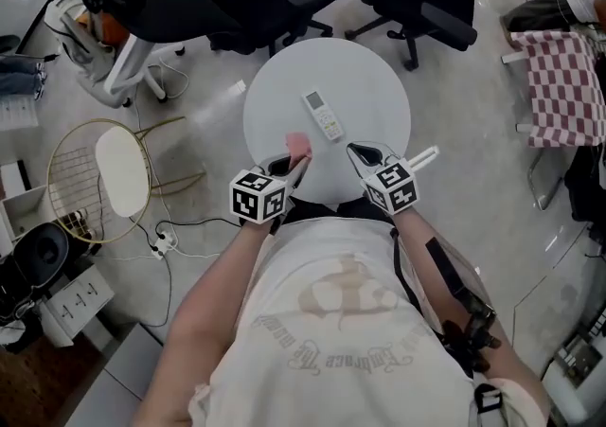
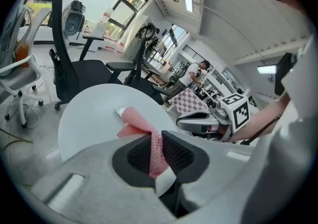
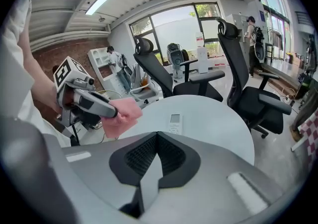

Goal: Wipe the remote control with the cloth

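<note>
Pink cloth (image 1: pixel 297 143) is pinched in my left gripper (image 1: pixel 301 162) at the table's (image 1: pixel 369 75) near edge; my right gripper (image 1: pixel 358 151) is closed, empty; remote (image 1: pixel 323 115) lies mid-table.

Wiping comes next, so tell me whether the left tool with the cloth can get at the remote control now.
Probably yes. The left tool holds the cloth just short of the remote control, with only bare table between; the right tool sits aside, shut and empty.

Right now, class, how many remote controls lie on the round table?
1: the remote control lies near the middle of the table, beyond the pink cloth; none seems hidden.
</note>
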Demonstrator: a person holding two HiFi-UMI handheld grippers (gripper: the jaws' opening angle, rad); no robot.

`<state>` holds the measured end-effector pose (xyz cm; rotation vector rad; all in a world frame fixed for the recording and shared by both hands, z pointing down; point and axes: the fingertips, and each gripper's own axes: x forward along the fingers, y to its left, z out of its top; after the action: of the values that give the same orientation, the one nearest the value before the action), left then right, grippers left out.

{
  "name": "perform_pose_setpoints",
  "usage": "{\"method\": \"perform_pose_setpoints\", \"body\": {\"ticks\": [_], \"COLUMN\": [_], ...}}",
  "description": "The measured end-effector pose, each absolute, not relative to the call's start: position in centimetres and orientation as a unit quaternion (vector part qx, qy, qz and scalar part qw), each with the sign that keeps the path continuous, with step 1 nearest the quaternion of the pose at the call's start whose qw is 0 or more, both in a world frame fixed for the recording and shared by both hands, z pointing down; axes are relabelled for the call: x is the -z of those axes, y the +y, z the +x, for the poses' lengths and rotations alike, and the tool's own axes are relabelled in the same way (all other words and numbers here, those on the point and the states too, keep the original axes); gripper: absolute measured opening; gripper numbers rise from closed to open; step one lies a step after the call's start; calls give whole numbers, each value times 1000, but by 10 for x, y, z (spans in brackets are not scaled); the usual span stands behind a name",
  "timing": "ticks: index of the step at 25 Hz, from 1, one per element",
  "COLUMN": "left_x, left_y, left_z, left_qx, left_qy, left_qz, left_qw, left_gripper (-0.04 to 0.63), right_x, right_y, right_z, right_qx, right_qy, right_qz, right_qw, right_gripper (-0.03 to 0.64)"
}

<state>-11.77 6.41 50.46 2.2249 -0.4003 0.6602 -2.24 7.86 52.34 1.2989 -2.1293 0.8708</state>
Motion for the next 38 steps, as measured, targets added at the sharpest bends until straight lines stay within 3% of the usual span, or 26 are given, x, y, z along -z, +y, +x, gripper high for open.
{"method": "perform_pose_setpoints", "body": {"ticks": [8, 26, 29, 32, 38], "left_x": [-519, -534, -535, -539, -555], "left_y": [62, 49, 46, 39, 34], "left_z": [-116, -105, -99, -91, -56], "left_qx": [-273, -323, -331, -336, -359], "left_qy": [-131, -132, -131, -133, -108], "left_qz": [869, 854, 852, 850, 846], "left_qw": [392, 386, 384, 384, 380], "left_gripper": [40, 40, 40, 40, 40], "right_x": [-552, -642, -650, -654, -661], "right_y": [91, 56, 54, 49, 48], "right_z": [-24, -27, -30, -22, 3], "right_qx": [-345, -367, -361, -348, -327], "right_qy": [-751, -697, -700, -699, -715], "right_qz": [486, 508, 500, 501, 475], "right_qw": [284, 348, 360, 373, 396], "right_gripper": [24, 313, 302, 232, 229]}}
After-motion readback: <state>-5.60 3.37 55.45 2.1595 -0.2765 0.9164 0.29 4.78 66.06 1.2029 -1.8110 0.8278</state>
